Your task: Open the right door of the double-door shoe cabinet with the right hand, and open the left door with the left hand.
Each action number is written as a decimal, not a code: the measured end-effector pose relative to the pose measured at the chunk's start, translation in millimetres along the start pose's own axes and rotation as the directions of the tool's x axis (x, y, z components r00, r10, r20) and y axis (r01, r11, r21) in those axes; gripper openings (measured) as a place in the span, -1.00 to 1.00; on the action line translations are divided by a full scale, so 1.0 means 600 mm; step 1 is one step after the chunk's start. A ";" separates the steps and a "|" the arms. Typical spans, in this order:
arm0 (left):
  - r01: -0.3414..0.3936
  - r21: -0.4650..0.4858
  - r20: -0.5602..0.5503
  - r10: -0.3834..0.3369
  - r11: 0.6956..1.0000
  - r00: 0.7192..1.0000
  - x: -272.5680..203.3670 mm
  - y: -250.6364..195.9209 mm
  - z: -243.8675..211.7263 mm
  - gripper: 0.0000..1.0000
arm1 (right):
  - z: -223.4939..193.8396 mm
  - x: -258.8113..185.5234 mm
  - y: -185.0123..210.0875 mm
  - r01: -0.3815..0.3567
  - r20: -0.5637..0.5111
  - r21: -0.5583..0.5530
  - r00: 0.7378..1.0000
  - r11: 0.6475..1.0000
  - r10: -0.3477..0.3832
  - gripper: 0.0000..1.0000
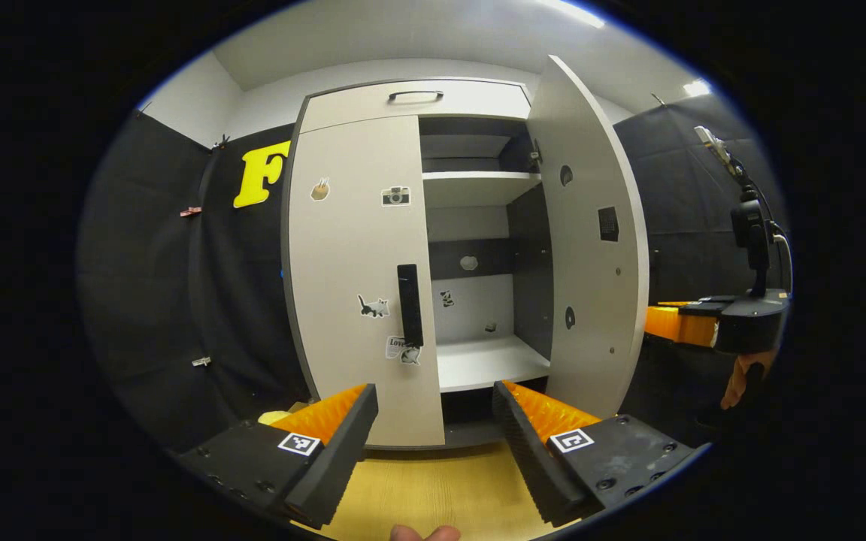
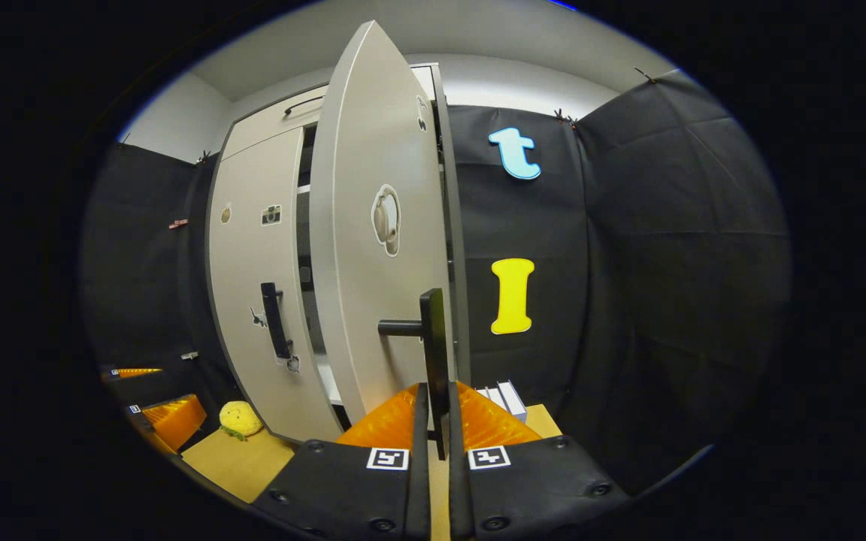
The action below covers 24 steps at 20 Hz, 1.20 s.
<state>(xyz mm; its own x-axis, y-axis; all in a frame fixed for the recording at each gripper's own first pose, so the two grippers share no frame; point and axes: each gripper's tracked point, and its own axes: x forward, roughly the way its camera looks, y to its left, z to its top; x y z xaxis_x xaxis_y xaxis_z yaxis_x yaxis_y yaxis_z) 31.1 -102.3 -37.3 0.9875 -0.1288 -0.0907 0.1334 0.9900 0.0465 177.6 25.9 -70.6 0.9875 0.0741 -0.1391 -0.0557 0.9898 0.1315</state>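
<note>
The pale grey shoe cabinet (image 1: 358, 248) faces me in the left gripper view. Its left door (image 1: 350, 263) is closed and carries a black vertical handle (image 1: 409, 304). My left gripper (image 1: 433, 421) is open, a short way in front of that handle and below it, holding nothing. The right door (image 1: 591, 248) is swung wide open, showing the shelves. In the right gripper view my right gripper (image 2: 437, 398) is shut on the right door's handle (image 2: 433, 338), the black bar standing up between the orange fingers. The right gripper (image 1: 704, 323) and the hand holding it also appear at the far right.
Inside are white shelves (image 1: 485, 361). A top drawer with a black handle (image 1: 416, 95) sits above the doors. A yellow plush toy (image 2: 237, 418) lies on the wooden surface (image 1: 433, 488) by the cabinet's left corner. White boxes (image 2: 507, 398) stand behind the open door.
</note>
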 end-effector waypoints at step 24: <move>-0.043 0.003 0.067 0.042 0.999 0.997 0.090 0.022 0.047 0.91 | 0.007 -0.011 -0.063 0.077 0.027 0.007 0.997 0.997 -0.077 0.04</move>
<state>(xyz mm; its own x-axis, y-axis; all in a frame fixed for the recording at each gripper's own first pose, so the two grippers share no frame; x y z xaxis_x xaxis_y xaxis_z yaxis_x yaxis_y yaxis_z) 88.6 -97.8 -13.8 0.9957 -0.0903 -0.0220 0.0914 0.9944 0.0531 173.7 -12.2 -70.3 0.9925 -0.0061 -0.1222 0.0217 0.9917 0.1268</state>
